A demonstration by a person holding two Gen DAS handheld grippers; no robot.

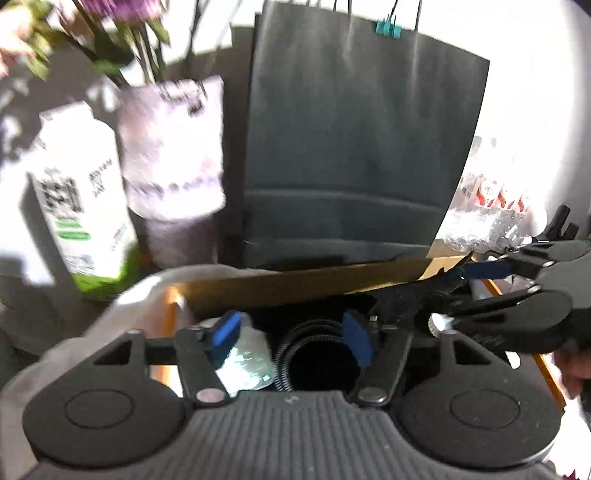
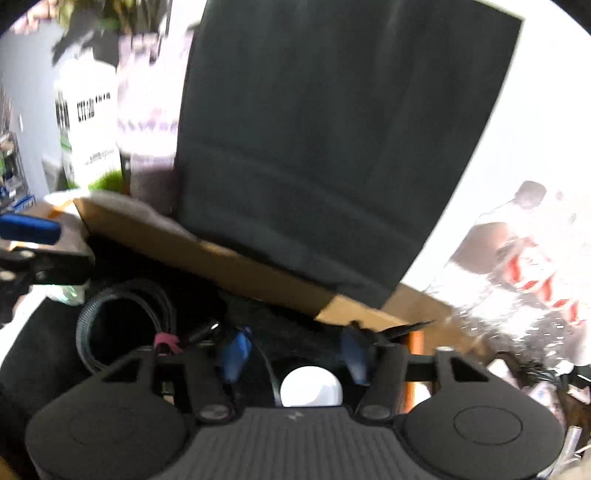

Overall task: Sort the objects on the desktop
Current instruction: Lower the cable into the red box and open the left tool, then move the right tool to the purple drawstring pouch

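Observation:
Both grippers hover over an open cardboard box [image 1: 295, 284]. My left gripper [image 1: 293, 338] is open with nothing between its blue pads, above a coiled black cable [image 1: 314, 350] and a clear plastic bag [image 1: 245, 363] in the box. My right gripper [image 2: 295, 352] is open over a white round object [image 2: 311, 386] and shows in the left wrist view [image 1: 458, 280]. The coiled cable [image 2: 125, 325] lies left of it, bound by a pink tie [image 2: 166, 341]. The left gripper's blue pad [image 2: 29, 227] shows at the left edge.
A tall black paper bag [image 1: 362, 147] stands right behind the box, with a teal clip [image 1: 388, 28] on top. Left of it stand a wrapped flower pot [image 1: 173, 147] and a white carton [image 1: 81, 192]. Plastic water bottles [image 2: 524, 266] stand at the right.

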